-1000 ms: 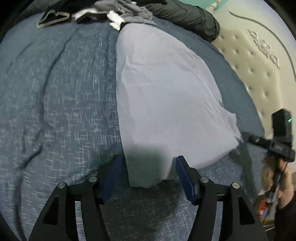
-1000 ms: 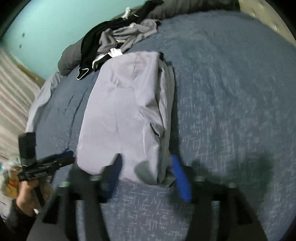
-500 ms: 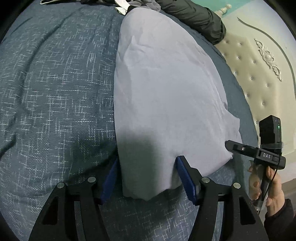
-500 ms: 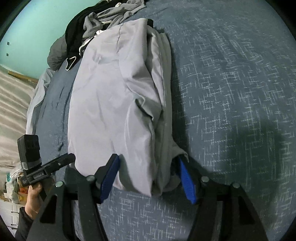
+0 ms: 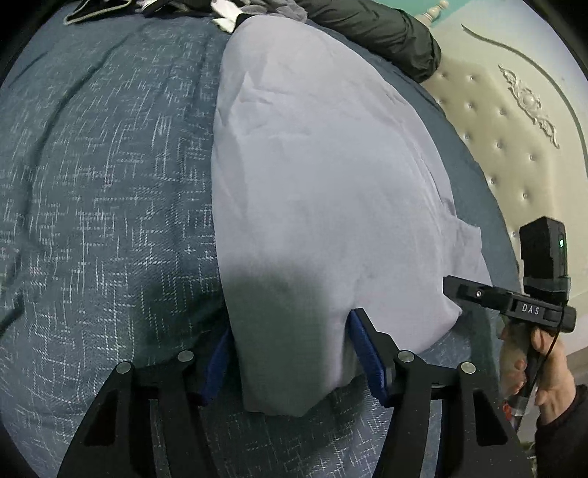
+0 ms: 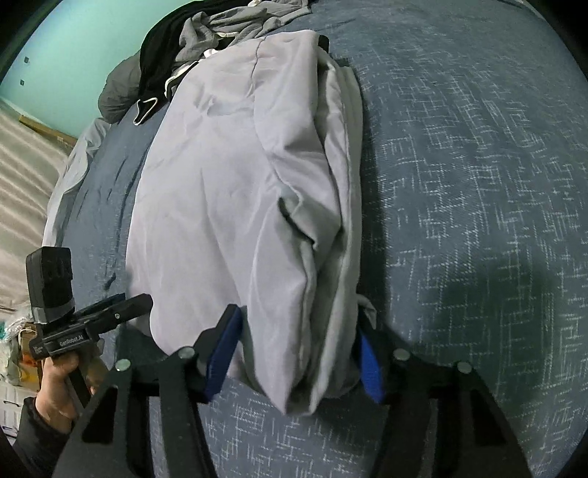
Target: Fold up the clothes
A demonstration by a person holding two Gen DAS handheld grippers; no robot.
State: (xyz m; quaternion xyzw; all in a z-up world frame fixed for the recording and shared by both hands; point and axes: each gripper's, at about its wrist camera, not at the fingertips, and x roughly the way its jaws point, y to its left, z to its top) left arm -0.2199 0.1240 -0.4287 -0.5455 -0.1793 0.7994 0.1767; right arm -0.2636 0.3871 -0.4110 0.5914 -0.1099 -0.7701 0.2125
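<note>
A folded pale-grey garment [image 5: 323,191] is laid on the blue quilted bed [image 5: 110,206], below piled clothes [image 6: 220,25]. Its near corners are straddled by the spread left claw [image 5: 290,353] and the closing right claw [image 6: 294,353].

From my seat I can read two markings, both on the handheld units. In the left wrist view, at about four o'clock, the right gripper [image 5: 511,301] carries white capitals "DAS" on the side of its black body. In the right wrist view, at about eight o'clock, the left gripper [image 6: 88,327] bears white lettering along its black body that I read as "GenRobot.AI", though the first letters are soft; a small block of print just left of it is too tiny for me to make out.
</note>
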